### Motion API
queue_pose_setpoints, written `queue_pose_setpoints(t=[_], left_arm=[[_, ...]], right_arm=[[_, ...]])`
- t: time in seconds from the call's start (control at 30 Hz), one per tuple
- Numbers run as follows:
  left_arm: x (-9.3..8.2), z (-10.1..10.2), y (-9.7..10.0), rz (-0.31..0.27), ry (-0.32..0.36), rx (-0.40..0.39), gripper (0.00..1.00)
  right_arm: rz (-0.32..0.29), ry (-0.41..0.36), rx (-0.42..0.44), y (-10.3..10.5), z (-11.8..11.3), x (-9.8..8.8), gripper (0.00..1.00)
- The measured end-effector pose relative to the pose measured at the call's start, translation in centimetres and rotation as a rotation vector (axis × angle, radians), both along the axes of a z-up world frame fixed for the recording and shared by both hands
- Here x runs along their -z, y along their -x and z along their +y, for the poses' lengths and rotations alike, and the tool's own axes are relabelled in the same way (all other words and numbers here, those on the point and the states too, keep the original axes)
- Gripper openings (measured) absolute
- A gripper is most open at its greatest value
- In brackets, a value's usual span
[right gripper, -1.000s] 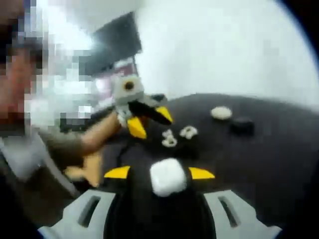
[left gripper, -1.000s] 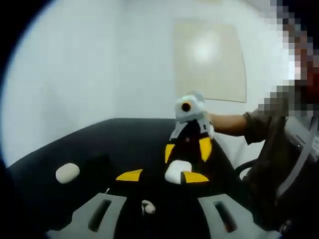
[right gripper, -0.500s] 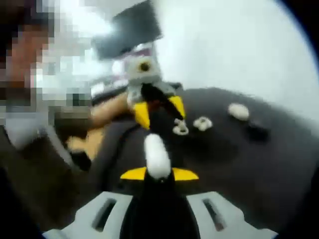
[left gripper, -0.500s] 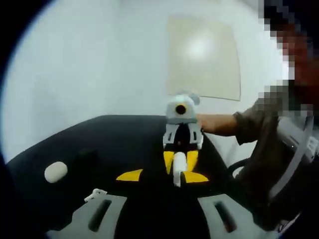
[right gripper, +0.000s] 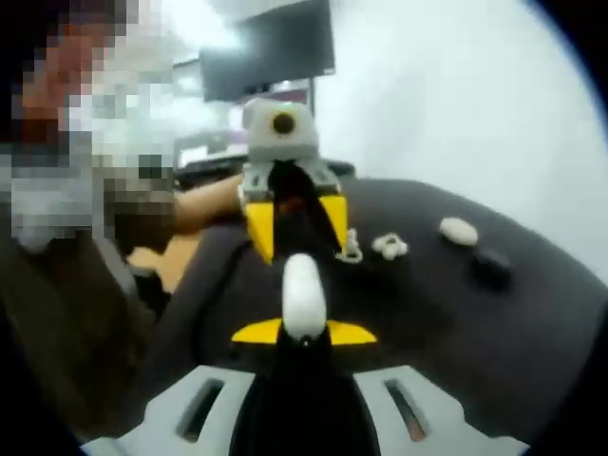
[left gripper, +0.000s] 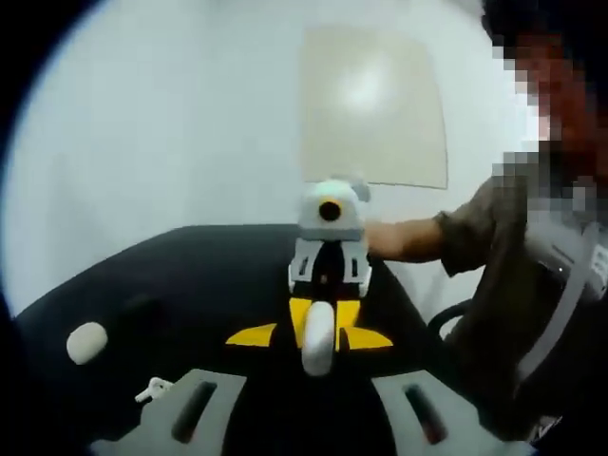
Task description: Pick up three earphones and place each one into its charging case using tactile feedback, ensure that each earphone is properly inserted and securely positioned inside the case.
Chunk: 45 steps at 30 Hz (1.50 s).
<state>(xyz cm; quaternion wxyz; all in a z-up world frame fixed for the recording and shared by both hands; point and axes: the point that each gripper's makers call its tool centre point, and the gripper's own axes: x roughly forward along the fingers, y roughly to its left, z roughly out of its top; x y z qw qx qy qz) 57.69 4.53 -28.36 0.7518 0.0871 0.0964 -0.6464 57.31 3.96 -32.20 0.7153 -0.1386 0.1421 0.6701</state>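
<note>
The left gripper point(left gripper: 311, 336) has yellow tips on black fingers point(left gripper: 251, 334), which rise from pale grey plates, each cut with a dark oblong slot. The right gripper point(right gripper: 304, 332) is built the same: grey slotted plates near the camera, black fingers point(right gripper: 256, 332) ending in yellow tips. Seen from the front, each tool has a grey housing above the black and yellow fingers. The person wears a dark olive top whose sleeve point(left gripper: 467, 239) ends above the forearm, with a pale grey strap point(left gripper: 559, 294) running across the chest.
</note>
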Motion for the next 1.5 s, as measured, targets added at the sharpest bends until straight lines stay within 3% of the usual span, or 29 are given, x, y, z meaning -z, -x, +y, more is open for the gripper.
queue_pose_setpoints(t=[0.13, 0.2, 0.37, 0.47, 0.5, 0.6, 0.8, 0.87, 0.97, 1.0, 1.07, 1.17, 1.23, 1.3, 1.37, 1.4, 1.43, 1.47, 1.5], left_arm=[[1.1, -0.7, 0.3, -0.015, -0.055, -0.002, 0.21], [1.3, -1.0, 0.3, -0.029, -0.069, -0.016, 0.15], [1.3, -0.9, 0.3, 0.000, -0.077, -0.029, 0.13], [1.3, -0.9, 0.4, 0.048, -0.079, -0.026, 0.13], [1.4, -0.9, 0.7, 0.090, -0.076, -0.016, 0.13], [1.2, -0.9, 0.9, 0.139, -0.067, -0.004, 0.13], [0.7, -1.0, 1.3, 0.240, -0.022, 0.012, 0.13], [0.7, -1.0, 1.3, 0.239, -0.009, 0.012, 0.14], [0.0, -1.0, 0.5, 0.163, 0.031, -0.019, 0.18], [-0.6, -0.9, 0.2, 0.163, 0.062, -0.034, 0.16], [-0.8, -0.3, -1.0, 0.116, 0.056, -0.089, 0.15], [-0.9, 0.1, -0.8, 0.131, 0.060, -0.075, 0.17], [-2.9, 1.5, -1.4, 0.095, 0.123, -0.102, 0.19], [-5.7, 5.1, -4.0, 0.111, 0.231, -0.266, 0.17], [-6.6, 10.5, -7.6, 0.022, 0.223, -0.501, 0.08], [-6.1, 13.0, -8.8, -0.001, 0.178, -0.600, 0.06], [-5.3, 14.4, -9.1, 0.017, 0.143, -0.628, 0.05], [-4.5, 15.0, -8.9, 0.075, 0.127, -0.607, 0.06], [-3.9, 14.5, -8.0, 0.160, 0.138, -0.527, 0.07]], right_arm=[[-0.055, -0.017, -0.012, 0.2, 0.2, 0.0, 0.17], [-0.066, -0.024, -0.004, 0.3, 0.2, 0.0, 0.17], [-0.071, -0.042, 0.030, -0.1, 0.4, 0.0, 0.19], [-0.092, -0.044, 0.022, 0.0, 0.5, -0.1, 0.19], [-0.111, -0.045, 0.002, 0.2, 0.4, -0.2, 0.19], [-0.170, -0.044, -0.023, 0.5, 0.5, -0.2, 0.18], [-0.205, -0.052, -0.049, 0.9, 0.5, -0.3, 0.17], [-0.193, -0.053, -0.045, 0.8, 0.5, -0.3, 0.17], [-0.186, -0.055, -0.046, 0.9, 0.5, -0.3, 0.17], [-0.186, -0.057, -0.047, 0.9, 0.5, -0.3, 0.17], [-0.177, -0.060, -0.066, 1.2, 0.5, -0.4, 0.17], [-0.148, -0.062, -0.061, 1.1, 0.4, -0.4, 0.17], [-0.119, -0.065, -0.055, 1.0, 0.3, -0.4, 0.17], [-0.106, -0.066, -0.051, 1.1, 0.3, -0.3, 0.17], [-0.105, -0.067, -0.050, 1.1, 0.3, -0.3, 0.17], [-0.105, -0.067, -0.050, 1.1, 0.3, -0.3, 0.17], [-0.103, -0.069, -0.051, 1.1, 0.3, -0.3, 0.17], [-0.101, -0.069, -0.052, 1.1, 0.3, -0.3, 0.17], [-0.100, -0.070, -0.052, 1.1, 0.3, -0.3, 0.17]])
